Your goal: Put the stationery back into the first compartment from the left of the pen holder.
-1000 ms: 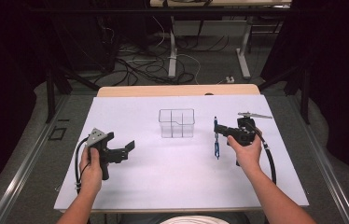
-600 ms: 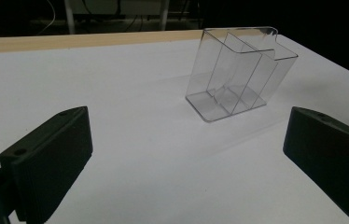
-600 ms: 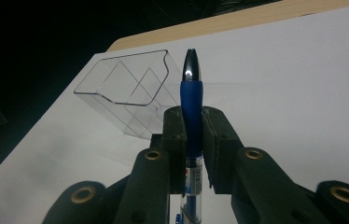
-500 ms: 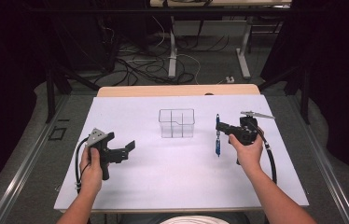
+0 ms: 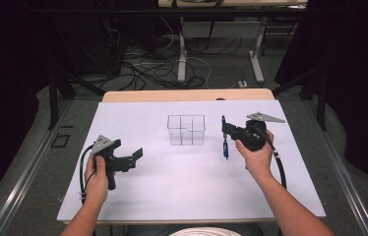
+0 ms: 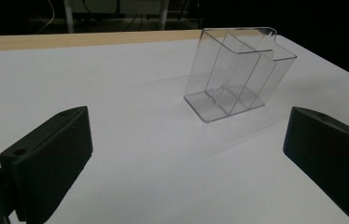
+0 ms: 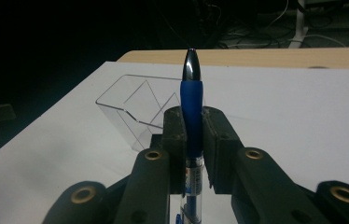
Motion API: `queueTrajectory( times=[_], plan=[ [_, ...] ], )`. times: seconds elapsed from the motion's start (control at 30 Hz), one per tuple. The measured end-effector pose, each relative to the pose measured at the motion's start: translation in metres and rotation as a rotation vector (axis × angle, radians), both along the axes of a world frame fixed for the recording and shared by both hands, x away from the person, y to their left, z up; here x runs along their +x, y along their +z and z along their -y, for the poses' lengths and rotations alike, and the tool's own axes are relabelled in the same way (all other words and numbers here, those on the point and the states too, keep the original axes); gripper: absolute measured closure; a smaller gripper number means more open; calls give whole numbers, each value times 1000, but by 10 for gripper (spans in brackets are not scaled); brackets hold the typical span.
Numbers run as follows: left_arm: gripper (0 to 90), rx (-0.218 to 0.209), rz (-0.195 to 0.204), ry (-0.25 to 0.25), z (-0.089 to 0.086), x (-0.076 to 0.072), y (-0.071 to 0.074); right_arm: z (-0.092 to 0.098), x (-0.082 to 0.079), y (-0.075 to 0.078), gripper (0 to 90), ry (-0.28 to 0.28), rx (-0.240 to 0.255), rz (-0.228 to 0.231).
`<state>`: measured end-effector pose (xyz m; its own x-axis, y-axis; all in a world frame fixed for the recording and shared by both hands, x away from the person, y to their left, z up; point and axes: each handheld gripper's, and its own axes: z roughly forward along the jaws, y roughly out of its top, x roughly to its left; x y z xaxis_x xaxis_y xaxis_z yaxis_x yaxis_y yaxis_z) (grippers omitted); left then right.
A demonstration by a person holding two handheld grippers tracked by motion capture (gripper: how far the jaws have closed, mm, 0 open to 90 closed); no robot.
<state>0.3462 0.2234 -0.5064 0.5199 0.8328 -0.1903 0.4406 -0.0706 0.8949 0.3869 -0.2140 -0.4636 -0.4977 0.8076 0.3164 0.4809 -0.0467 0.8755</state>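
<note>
The right gripper [image 5: 225, 132] has its fingers clamped on a blue pen [image 7: 191, 100] just right of the clear organizer [image 5: 186, 129], while the left gripper [image 5: 134, 158] rests wide open and empty on the bench [image 5: 182, 182].

A white sheet [image 5: 182, 196] is spread over the desk [image 5: 187, 95], whose wooden far edge is left bare. Cables [image 5: 147, 64] are strewn on the floor beyond that edge.

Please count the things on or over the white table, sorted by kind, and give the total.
Grippers: 2, left gripper, right gripper
Pens: 1, blue pen
Clear holders: 1, clear holder
Total: 4
</note>
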Motion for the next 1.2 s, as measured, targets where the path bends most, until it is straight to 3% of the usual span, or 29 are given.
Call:
queueTrajectory(
  times=[0.53, 1.2],
  plan=[
    [13, -3, -4, -1, -1, 0, -1, -41, 22, 32, 803, 37, -67, 75],
    [13, -15, -2, 16, -6, 0, 0, -86, 59, 64, 803, 46, -94, 95]
  ],
)
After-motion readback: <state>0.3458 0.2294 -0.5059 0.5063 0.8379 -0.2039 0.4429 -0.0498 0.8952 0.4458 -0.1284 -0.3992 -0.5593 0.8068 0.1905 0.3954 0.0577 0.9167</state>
